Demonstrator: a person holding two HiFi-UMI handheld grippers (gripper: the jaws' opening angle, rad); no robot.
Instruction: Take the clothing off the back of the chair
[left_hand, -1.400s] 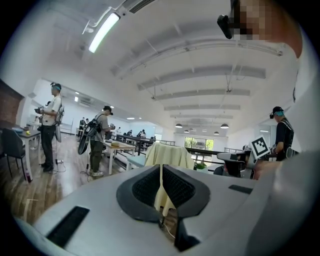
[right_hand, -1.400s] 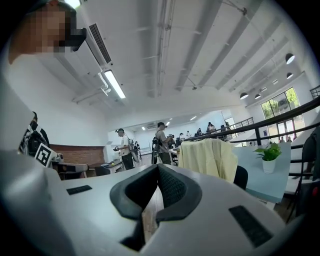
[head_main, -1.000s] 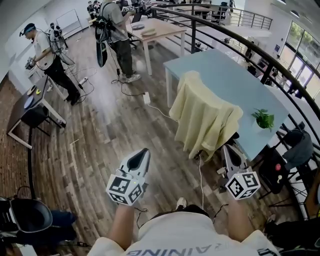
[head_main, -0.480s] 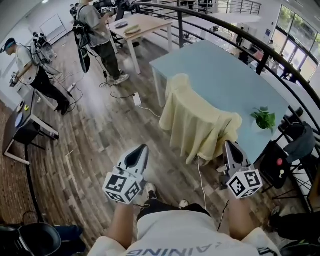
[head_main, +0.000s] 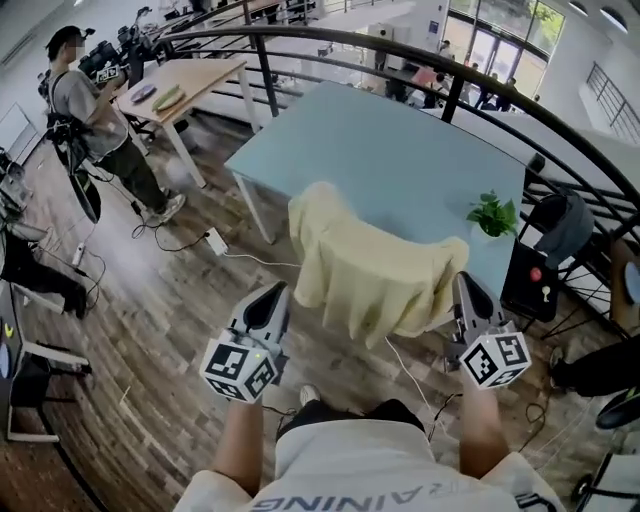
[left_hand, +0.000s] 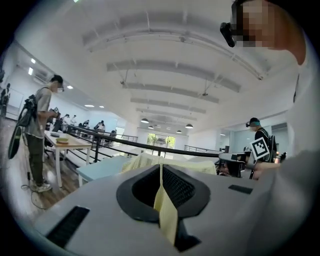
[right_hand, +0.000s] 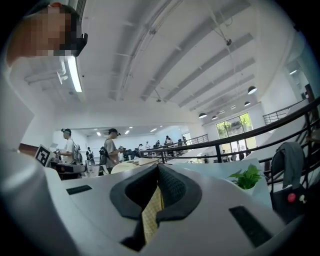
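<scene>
clothing (head_main: 370, 272): ahead, between left gripper (head_main: 274, 292) and right gripper (head_main: 463, 283) | table (head_main: 380, 140): behind clothing | plant (head_main: 492, 214): on table, ahead of right gripper

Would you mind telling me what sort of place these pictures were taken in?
Likely an open-plan office or lab on a mezzanine: a curved black metal railing runs behind a pale blue rectangular table, and a person carrying camera gear stands by a light wooden table.

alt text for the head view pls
The left gripper and right gripper each clamp an edge of a yellow garment hanging spread between them, in front of a blue table with a small plant. A person stands far left.
</scene>
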